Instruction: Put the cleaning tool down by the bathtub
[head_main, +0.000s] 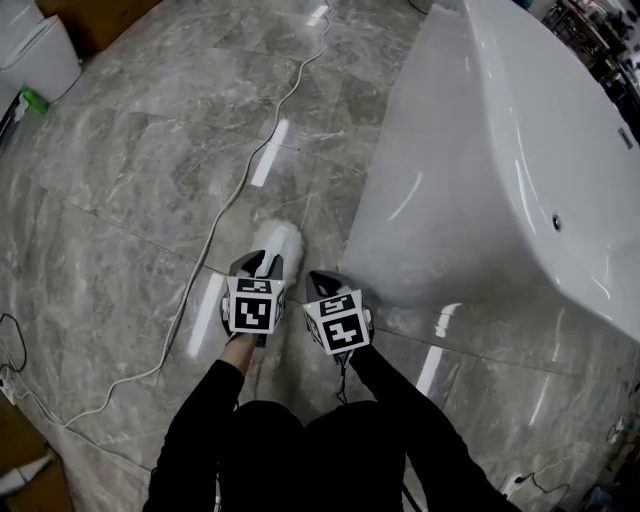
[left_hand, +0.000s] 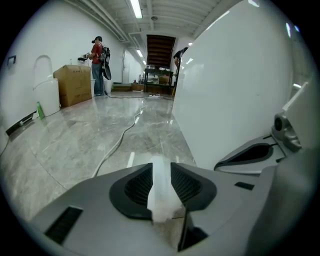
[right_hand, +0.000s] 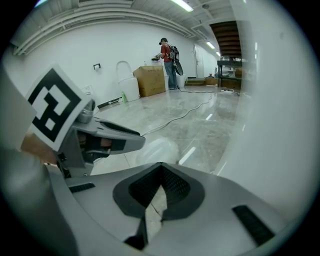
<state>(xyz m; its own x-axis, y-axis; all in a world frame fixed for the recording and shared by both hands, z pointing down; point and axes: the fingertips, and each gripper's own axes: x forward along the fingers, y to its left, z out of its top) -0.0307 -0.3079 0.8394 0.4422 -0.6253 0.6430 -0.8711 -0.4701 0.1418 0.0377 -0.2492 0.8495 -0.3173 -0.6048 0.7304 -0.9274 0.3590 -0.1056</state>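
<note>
The cleaning tool (head_main: 281, 243), a white soft-looking pad, lies on the grey marble floor just left of the white bathtub (head_main: 480, 150). My left gripper (head_main: 265, 263) hangs right over its near end, jaws apart and not pressing it. In the left gripper view the tool (left_hand: 160, 200) shows through the gap between the jaws. The right gripper view has the tool (right_hand: 156, 149) on the floor beyond the left gripper's tip (right_hand: 135, 141). My right gripper (head_main: 325, 284) is beside the left one, close to the tub's foot, its pads (right_hand: 172, 187) together on nothing.
A white cable (head_main: 225, 210) snakes across the floor to the left. A white fixture (head_main: 35, 55) and a green bottle (head_main: 35, 100) stand at the far left. Far off, a person (left_hand: 97, 65) stands by a cardboard box (left_hand: 75, 85).
</note>
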